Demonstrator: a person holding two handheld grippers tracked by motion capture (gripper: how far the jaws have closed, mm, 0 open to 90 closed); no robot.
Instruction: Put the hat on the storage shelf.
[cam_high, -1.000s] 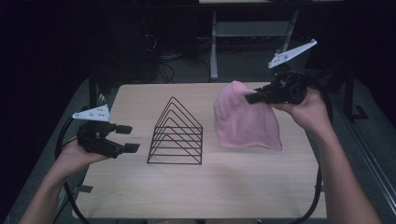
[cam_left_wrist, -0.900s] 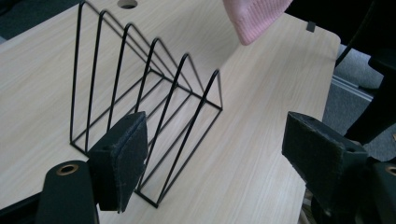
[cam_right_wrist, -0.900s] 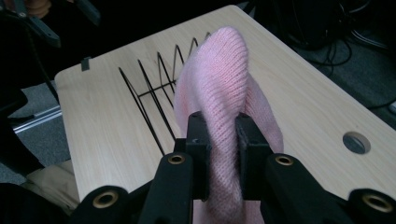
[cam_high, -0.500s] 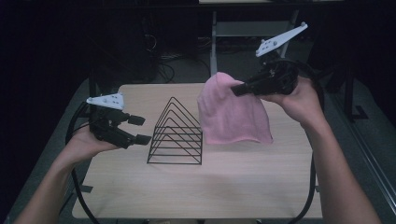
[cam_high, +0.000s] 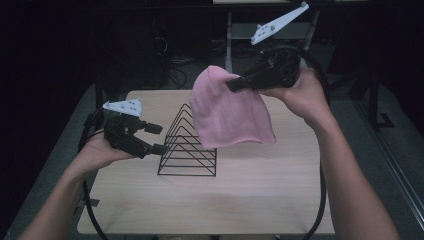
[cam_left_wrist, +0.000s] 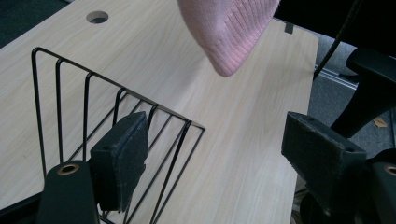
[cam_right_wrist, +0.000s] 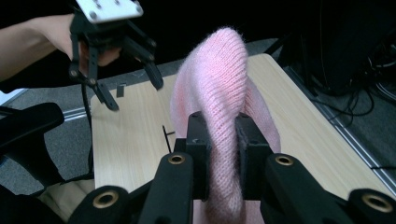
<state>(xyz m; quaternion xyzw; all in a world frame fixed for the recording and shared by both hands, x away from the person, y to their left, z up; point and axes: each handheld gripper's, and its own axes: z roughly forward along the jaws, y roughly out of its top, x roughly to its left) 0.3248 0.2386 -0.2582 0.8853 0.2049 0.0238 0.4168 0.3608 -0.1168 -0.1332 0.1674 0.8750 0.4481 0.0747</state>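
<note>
Hat: we see a pink knitted beanie (cam_high: 230, 115), ribbed and soft, hanging in the air above the table's far middle, its rounded crown pointing down.
Right gripper (cam_right_wrist: 219, 158): its pads are clamped on a fold of the knit.
Left gripper (cam_high: 156, 139): jaws spread wide and empty, beside the rack's left face.
Rack: a black wire rack (cam_high: 190, 145), triangular in outline, stands on the pale wood table (cam_high: 260, 195); we think the hat hangs clear of it.
Left gripper view: the table's round cable hole (cam_left_wrist: 97, 17).

Light wood table (cam_high: 260, 200); black wire rack (cam_high: 190, 150) on it.
</note>
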